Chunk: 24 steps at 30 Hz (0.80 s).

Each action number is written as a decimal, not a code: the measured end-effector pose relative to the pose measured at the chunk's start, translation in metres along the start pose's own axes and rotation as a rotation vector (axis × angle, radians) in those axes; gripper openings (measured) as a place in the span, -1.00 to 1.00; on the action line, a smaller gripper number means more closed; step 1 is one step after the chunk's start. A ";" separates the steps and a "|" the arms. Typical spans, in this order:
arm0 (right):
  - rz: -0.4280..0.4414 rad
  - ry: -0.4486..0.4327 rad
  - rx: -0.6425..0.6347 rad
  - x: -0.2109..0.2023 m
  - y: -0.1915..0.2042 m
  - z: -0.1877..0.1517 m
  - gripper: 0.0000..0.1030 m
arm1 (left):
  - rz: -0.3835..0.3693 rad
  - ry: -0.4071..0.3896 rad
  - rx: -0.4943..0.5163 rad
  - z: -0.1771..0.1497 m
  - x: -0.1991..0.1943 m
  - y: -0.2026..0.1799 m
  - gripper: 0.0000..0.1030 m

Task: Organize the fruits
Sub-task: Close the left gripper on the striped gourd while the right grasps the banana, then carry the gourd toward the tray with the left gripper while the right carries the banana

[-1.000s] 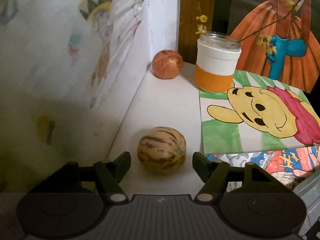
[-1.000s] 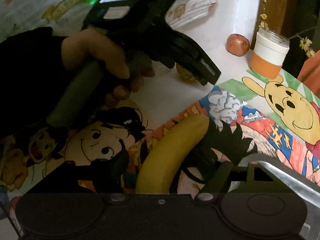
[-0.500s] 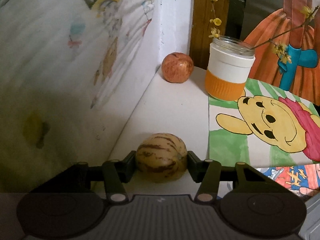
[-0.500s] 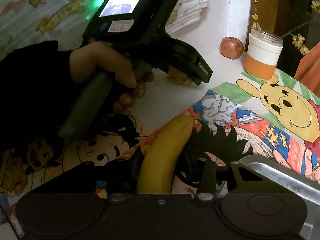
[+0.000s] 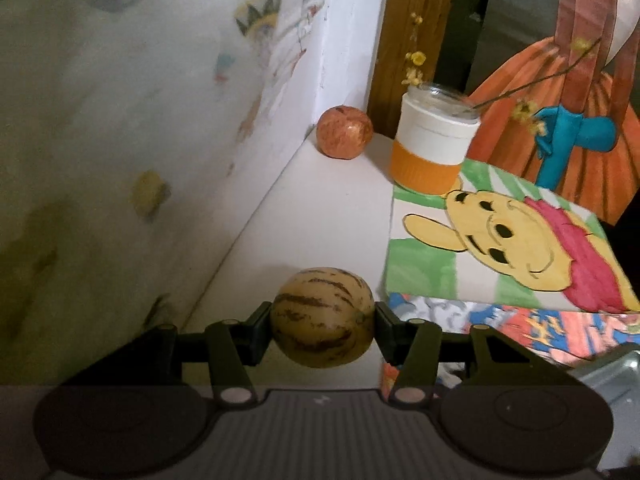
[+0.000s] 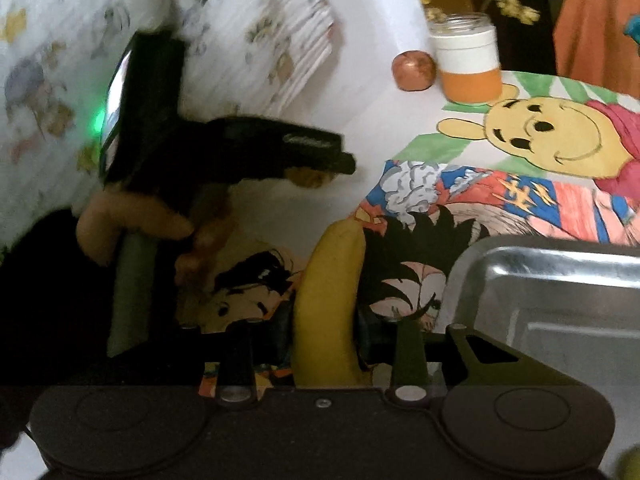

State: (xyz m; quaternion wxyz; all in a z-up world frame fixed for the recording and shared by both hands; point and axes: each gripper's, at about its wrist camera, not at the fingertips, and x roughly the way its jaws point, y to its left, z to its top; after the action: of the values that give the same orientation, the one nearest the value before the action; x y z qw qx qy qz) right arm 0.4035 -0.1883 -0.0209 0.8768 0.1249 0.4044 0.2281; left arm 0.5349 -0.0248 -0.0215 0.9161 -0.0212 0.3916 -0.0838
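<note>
At six o'clock on the white table, the striped melon is clamped by the left gripper, while the banana is squeezed by the closing right gripper, a metal tray at three o'clock.

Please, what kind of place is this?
Probably a home, perhaps a child's corner: cartoon drawings cover the table, a jar holds flower twigs, and an apple sits by the wall.
</note>
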 end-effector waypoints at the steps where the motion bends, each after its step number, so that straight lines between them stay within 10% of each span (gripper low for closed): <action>1: 0.005 -0.012 0.017 -0.005 -0.002 -0.001 -0.33 | -0.004 -0.003 -0.007 -0.001 -0.005 0.000 0.11; 24: -0.204 -0.332 0.201 -0.145 -0.085 0.003 -0.33 | -0.157 -0.085 0.078 -0.033 -0.083 -0.095 0.11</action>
State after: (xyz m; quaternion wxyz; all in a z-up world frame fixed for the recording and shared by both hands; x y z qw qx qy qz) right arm 0.3485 -0.3348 0.0409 0.9330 0.2060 0.2858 0.0728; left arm 0.4418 -0.1028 0.0252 0.9226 -0.0198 0.3460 -0.1697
